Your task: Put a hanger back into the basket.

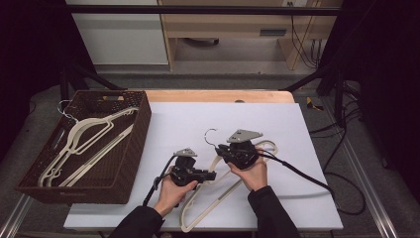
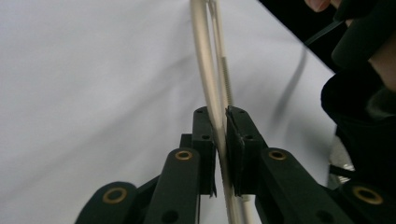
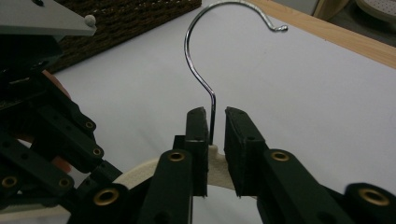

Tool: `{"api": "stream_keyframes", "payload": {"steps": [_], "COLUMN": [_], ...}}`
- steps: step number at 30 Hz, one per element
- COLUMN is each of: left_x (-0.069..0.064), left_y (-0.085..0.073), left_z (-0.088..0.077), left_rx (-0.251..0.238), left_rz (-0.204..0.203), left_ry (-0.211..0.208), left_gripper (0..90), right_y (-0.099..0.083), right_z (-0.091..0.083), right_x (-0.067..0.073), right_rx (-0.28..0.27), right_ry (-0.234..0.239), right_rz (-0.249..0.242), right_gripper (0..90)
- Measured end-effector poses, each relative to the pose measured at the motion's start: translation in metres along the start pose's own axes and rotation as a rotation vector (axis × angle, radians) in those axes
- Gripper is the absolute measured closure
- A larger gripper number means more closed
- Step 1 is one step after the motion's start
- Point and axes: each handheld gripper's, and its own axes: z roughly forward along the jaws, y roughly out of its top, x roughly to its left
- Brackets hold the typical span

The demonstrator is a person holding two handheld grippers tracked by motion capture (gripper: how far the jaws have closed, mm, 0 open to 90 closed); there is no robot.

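Left gripper point(image 2: 220, 154): pinching cream hanger point(image 2: 205, 70) arm. Right gripper point(image 3: 215, 140): slack around neck; hook point(image 3: 205, 56) above may slip, swing.

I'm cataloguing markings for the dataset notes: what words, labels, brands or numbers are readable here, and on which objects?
None: no text can be read.
Cream plastic hanger with metal hook: plain, no marking seen.
Dark brown woven basket: no label seen.
Dark label-like panel on the light wooden cabinet behind the table: too small and blurred to read.
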Motion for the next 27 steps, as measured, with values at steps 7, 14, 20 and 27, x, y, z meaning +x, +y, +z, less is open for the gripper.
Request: {"api": "stream_keyframes", "payload": {"steps": [7,14,20,27], "left_x": [-0.013,-0.018,-0.022,-0.025], "left_y": [0.002,0.003,0.006,0.007], "left_z": [-0.008,-0.019,-0.039,-0.067], "left_rx": [-0.031,-0.02,-0.044,-0.065], "left_rz": [0.032,0.101,0.159,0.223], "left_ry": [0.001,0.033,0.05,0.09], "left_gripper": [85.9,85.9,85.9,86.0], "right_y": [-0.008,-0.033,-0.05,-0.059], "right_z": [-0.045,-0.077,-0.093,-0.108], "right_x": [-0.002,-0.007,-0.021,-0.027], "right_rx": [-0.102,-0.139,-0.162,-0.221], "right_ry": [0.021,-0.007,-0.055,-0.097], "right_rz": [0.005,0.016,0.045,0.067], "right_gripper": [62.5,45.2,35.9,23.5]}}
